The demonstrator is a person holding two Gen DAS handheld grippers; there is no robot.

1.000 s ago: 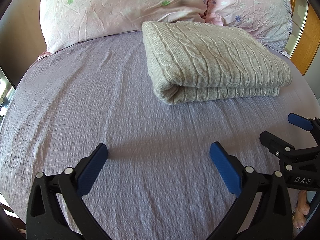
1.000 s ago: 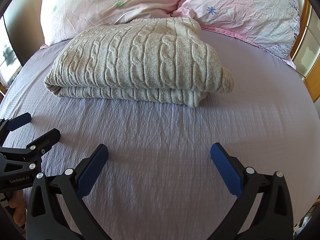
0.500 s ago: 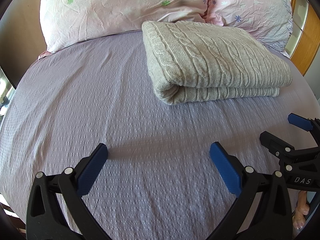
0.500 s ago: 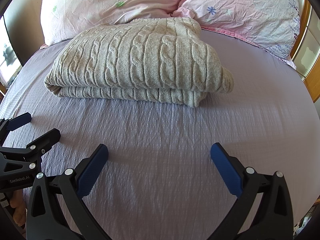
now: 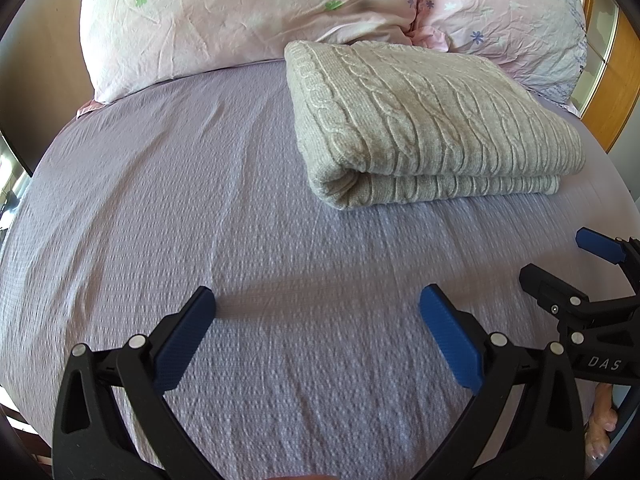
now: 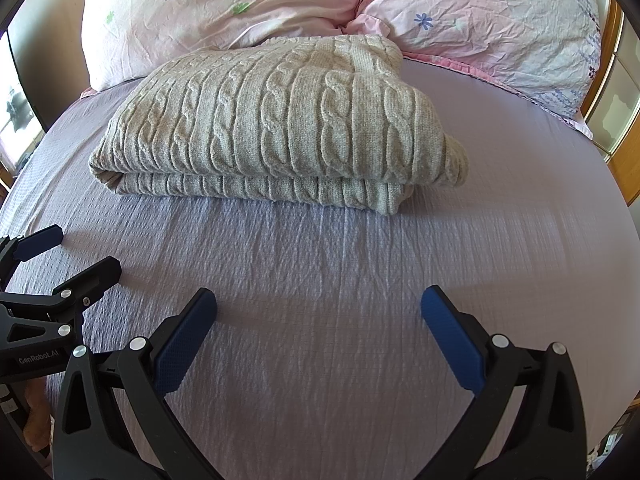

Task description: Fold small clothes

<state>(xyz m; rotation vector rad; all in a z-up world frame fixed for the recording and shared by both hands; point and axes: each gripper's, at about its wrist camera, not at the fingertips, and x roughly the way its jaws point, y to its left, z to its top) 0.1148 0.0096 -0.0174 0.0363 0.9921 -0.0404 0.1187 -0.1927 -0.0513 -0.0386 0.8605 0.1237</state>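
Observation:
A beige cable-knit sweater [image 5: 424,120] lies folded in a neat rectangle on the lilac bed sheet [image 5: 200,208], close to the pillows; it also shows in the right wrist view [image 6: 280,120]. My left gripper [image 5: 316,312] is open and empty, low over the sheet, in front and to the left of the sweater. My right gripper [image 6: 318,312] is open and empty, over the sheet in front of the sweater. Each gripper shows at the edge of the other's view: the right one [image 5: 560,264] and the left one [image 6: 72,256].
Two pink flowered pillows [image 5: 240,16] [image 6: 500,20] lie behind the sweater at the head of the bed. A wooden frame with glass panels [image 6: 616,92] stands at the right. The bed's left edge drops off [image 5: 16,184].

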